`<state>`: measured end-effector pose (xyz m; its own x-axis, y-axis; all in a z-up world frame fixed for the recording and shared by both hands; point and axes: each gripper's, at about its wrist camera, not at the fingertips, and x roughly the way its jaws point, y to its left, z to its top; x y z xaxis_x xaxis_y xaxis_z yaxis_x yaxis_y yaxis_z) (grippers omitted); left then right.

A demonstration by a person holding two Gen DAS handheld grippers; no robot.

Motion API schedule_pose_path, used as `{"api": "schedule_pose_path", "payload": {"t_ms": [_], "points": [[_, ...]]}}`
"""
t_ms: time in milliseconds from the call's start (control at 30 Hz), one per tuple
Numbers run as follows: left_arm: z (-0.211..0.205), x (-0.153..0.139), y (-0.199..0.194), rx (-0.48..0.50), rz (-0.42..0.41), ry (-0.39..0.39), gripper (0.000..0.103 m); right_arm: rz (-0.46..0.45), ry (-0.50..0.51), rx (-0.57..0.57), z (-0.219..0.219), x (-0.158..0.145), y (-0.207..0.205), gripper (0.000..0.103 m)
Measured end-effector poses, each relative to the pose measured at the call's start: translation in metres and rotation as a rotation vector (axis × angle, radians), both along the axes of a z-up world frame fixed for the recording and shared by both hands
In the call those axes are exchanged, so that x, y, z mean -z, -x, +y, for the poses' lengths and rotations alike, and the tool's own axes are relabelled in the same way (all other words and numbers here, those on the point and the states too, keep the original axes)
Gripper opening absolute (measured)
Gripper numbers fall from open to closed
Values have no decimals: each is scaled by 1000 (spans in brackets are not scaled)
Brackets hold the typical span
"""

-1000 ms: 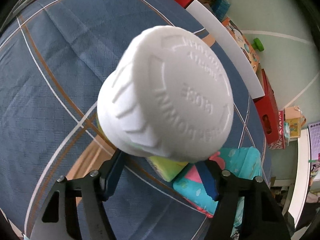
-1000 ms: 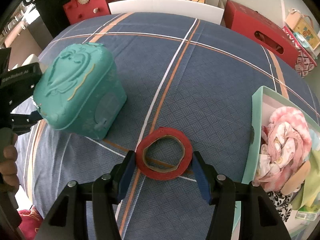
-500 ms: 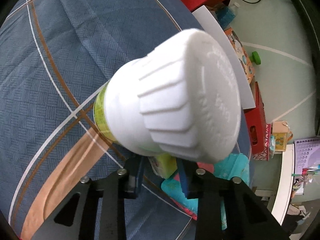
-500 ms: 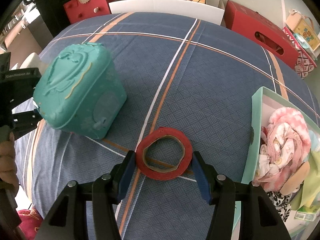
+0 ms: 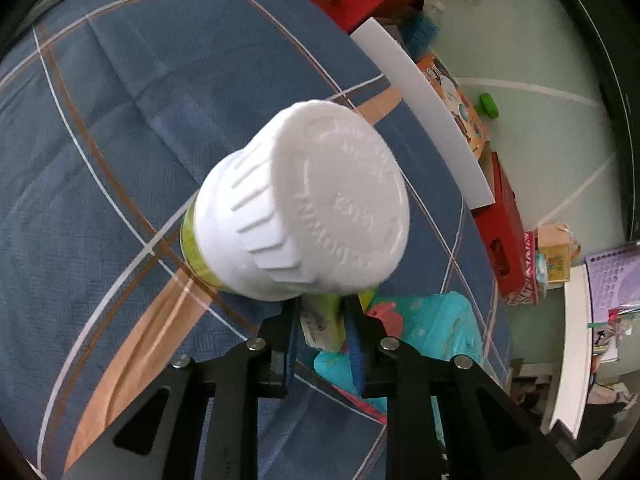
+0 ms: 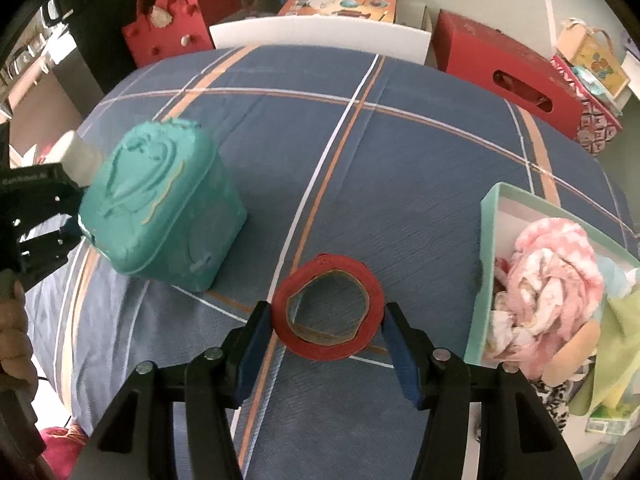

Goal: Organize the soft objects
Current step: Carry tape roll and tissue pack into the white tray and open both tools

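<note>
My left gripper [image 5: 320, 320] is shut on a yellow-green bottle with a big white ribbed cap [image 5: 320, 208] and holds it above the blue plaid cloth [image 5: 120, 120]; the cap fills the middle of the left wrist view. In the right wrist view the left gripper [image 6: 36, 216] and the white cap [image 6: 78, 158] show at the left edge. My right gripper [image 6: 328, 328] is shut on a red tape roll [image 6: 328, 312] that lies flat just above the cloth. A mint box [image 6: 486, 280] at the right holds pink and white soft cloths [image 6: 548, 284].
A teal plastic case [image 6: 160, 204] stands on the cloth at the left and also shows in the left wrist view [image 5: 432, 332]. Red bags [image 6: 172, 20], a white board [image 6: 320, 38] and a red box [image 6: 508, 76] lie beyond the far edge.
The left gripper closed on the bottle and swung it; the cap's top face now points toward the camera again. The right gripper and tape roll stayed put.
</note>
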<state>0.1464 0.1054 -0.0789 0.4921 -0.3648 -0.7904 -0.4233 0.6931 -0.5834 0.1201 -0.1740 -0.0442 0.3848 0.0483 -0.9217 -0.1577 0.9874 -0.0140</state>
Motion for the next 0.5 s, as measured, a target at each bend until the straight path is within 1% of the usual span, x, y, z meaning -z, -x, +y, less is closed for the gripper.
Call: {"api": "schedule_pose_path", "payload": {"t_ms": [100, 233, 367, 500], "points": [[-1, -6, -2, 4, -20, -20, 21, -15, -3, 2, -1, -5, 3, 59], [-2, -21, 2, 11, -76, -56, 21, -26, -6, 4, -4, -11, 3, 59], [-5, -36, 6, 18, -132, -73, 21, -44, -7, 13, -6, -17, 4, 59], [-5, -57, 12, 22, -202, -69, 21, -89, -7, 26, -8, -33, 9, 59]]}}
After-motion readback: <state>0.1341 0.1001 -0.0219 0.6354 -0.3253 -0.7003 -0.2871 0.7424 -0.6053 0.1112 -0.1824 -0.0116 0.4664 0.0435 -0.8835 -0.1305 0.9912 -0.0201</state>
